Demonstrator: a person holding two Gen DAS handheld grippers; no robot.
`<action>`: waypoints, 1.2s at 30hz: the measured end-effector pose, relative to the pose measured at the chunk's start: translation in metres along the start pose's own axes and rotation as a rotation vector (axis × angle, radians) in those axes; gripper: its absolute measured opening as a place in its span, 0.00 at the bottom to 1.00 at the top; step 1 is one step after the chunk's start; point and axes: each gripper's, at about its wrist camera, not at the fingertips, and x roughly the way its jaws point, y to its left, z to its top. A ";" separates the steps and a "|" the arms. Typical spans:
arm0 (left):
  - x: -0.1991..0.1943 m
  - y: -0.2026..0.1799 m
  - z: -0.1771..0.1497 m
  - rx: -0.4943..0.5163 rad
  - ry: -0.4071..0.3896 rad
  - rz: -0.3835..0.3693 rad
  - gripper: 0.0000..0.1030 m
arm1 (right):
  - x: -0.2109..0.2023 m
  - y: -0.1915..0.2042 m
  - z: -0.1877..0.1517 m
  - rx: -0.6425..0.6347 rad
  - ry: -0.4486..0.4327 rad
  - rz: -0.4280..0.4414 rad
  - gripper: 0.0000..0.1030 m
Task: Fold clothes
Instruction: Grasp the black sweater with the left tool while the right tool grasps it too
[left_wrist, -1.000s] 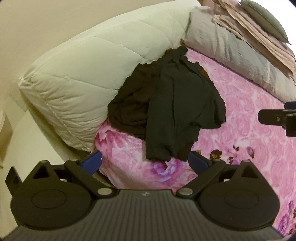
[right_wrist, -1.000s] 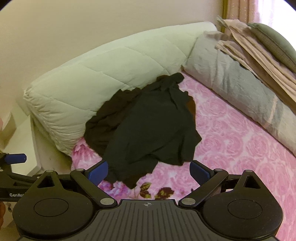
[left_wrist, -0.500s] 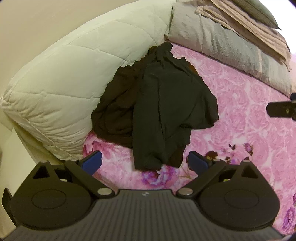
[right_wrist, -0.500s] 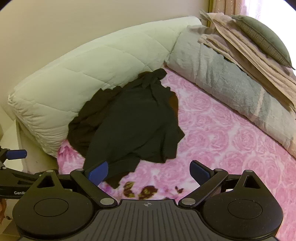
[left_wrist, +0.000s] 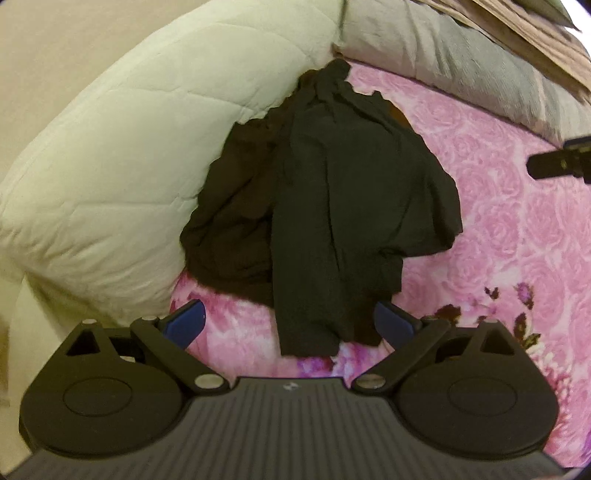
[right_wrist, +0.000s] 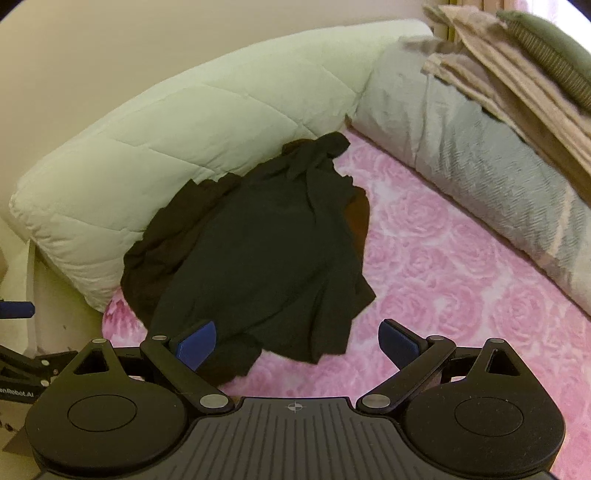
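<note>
- We held the left tongs (left_wrist: 288, 323) spread wide with nothing between them, low in the frame, with the near hem of the dark clothes (left_wrist: 325, 206) lying between the two blue pads in the left wrist view.
- We held the right tongs (right_wrist: 295, 341) just as wide and empty; in the right wrist view the left pad (right_wrist: 195, 343) overlapped the lower edge of the cloth.
- The clothes lay in a crumpled heap on the pink rose bedspread (left_wrist: 517, 240), in the middle of both frames, the upper left side of the heap leaning against the pale quilted pillow (left_wrist: 129, 147).
- Nothing in the heap looked folded; it was bunched and creased.
- We judged that a good grasp would take one layer of hem only, each tongs at a separate corner, so the cloth could be lifted and spread flat on the open bedspread at the right of the frame.
- We could not tell how many garments made up the heap: a brownish part (right_wrist: 166, 236) showed at its left, a blacker part over it.
- Sleeves, collar and the cloth's far edge were lost in folds.
- The grey bolster (right_wrist: 480, 166) and the stacked blankets (right_wrist: 517, 74) at upper right were cut off by the frame.
</note>
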 end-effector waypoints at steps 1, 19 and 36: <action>0.009 0.003 0.005 0.004 -0.003 -0.017 0.94 | 0.006 -0.002 0.005 0.001 0.007 0.007 0.94; 0.200 0.023 0.044 0.030 0.058 -0.288 0.66 | 0.217 -0.026 0.067 0.012 0.058 -0.009 0.94; 0.087 -0.011 0.062 0.253 -0.167 -0.354 0.08 | 0.134 -0.047 0.080 0.105 -0.096 0.031 0.03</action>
